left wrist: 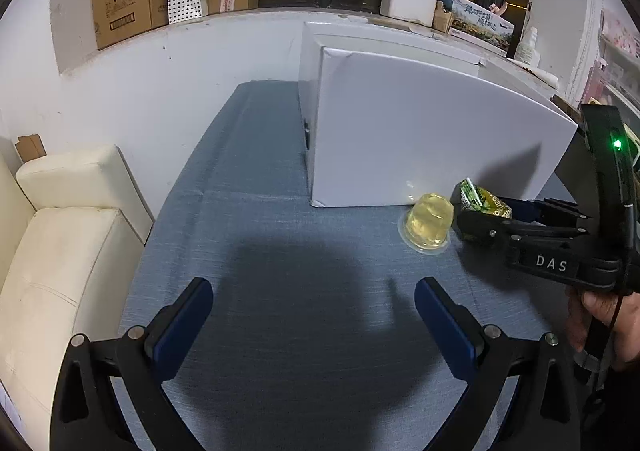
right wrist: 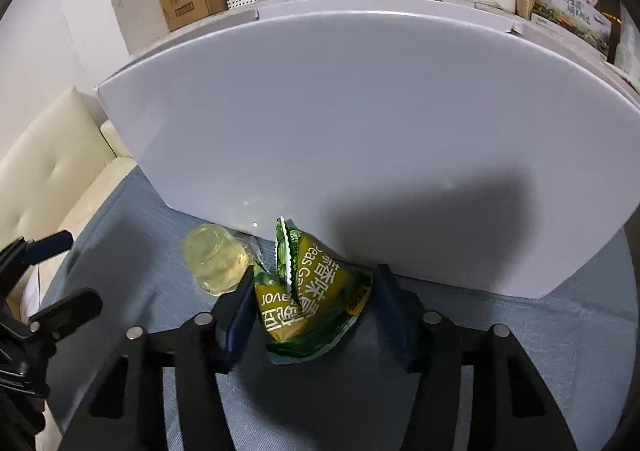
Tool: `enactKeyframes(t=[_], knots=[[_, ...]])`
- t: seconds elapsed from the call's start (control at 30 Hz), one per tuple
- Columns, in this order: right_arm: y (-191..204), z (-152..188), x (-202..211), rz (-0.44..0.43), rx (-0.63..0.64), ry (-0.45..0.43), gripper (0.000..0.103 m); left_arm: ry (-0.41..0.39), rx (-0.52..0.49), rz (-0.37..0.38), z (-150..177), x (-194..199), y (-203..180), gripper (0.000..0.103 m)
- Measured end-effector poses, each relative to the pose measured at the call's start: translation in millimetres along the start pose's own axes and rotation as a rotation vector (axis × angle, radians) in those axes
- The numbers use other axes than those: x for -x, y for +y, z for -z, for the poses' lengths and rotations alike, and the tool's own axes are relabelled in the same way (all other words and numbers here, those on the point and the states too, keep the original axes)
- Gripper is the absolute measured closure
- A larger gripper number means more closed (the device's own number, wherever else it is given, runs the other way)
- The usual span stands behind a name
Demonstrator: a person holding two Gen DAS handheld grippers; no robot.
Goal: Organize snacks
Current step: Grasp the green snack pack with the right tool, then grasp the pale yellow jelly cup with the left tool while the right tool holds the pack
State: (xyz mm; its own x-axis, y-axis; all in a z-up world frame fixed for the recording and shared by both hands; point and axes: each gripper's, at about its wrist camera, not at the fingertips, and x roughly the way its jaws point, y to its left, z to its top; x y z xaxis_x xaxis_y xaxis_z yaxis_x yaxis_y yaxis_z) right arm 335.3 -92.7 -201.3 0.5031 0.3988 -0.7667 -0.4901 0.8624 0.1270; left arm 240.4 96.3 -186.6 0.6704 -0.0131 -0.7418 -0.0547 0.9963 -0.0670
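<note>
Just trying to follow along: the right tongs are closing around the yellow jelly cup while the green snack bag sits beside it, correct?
Not quite. The right wrist view shows the right tongs around the green snack bag; the yellow jelly cup sits beside it.

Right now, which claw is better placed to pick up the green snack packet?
The right claw: the green snack packet already sits between its fingers. The left claw is open over bare tablecloth.

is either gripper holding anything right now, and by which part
The right gripper is clamped on the crumpled green and yellow snack packet, its pads on the two side edges. The left gripper is open and holds nothing.
</note>
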Motion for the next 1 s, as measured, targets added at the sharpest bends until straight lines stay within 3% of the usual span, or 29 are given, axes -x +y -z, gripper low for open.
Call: enactKeyframes(t=[0.07, 0.37, 0.5, 0.63, 0.67, 0.73, 0.77, 0.8, 0.83, 1.0], knots=[[-2, 3, 5, -0.018, -0.014, -0.006, 0.052, -0.002, -0.011, 0.005, 0, 1, -5, 0.0], [-18, 38, 92, -0.032, -0.079, -0.139, 0.053, -0.005, -0.071, 0.051, -13, -4, -45, 0.0], [-18, 60, 133, 0.008, -0.069, -0.179, 0.053, 0.004, -0.1, 0.076, -23, -22, -74, 0.0], [-25, 80, 160, 0.018, -0.098, -0.204, 0.053, 0.041, -0.111, 0.047, -29, -47, -89, 0.002], [-27, 85, 165, 0.027, -0.106, -0.211, 0.053, 0.045, -0.106, 0.04, -30, -51, -90, 0.005], [-33, 93, 172, 0.031, -0.119, -0.21, 0.053, 0.062, -0.093, 0.032, -32, -59, -88, 0.039], [-35, 95, 173, 0.033, -0.125, -0.21, 0.053, 0.07, -0.095, 0.029, -33, -61, -88, 0.044], [-38, 97, 174, 0.033, -0.129, -0.209, 0.053, 0.063, -0.105, 0.025, -35, -60, -89, 0.056], [-38, 98, 173, 0.035, -0.132, -0.208, 0.053, 0.061, -0.104, 0.042, -37, -58, -88, 0.062], [-38, 101, 167, 0.02, -0.144, -0.202, 0.053, 0.032, -0.085, 0.105, -39, -43, -81, 0.062]])
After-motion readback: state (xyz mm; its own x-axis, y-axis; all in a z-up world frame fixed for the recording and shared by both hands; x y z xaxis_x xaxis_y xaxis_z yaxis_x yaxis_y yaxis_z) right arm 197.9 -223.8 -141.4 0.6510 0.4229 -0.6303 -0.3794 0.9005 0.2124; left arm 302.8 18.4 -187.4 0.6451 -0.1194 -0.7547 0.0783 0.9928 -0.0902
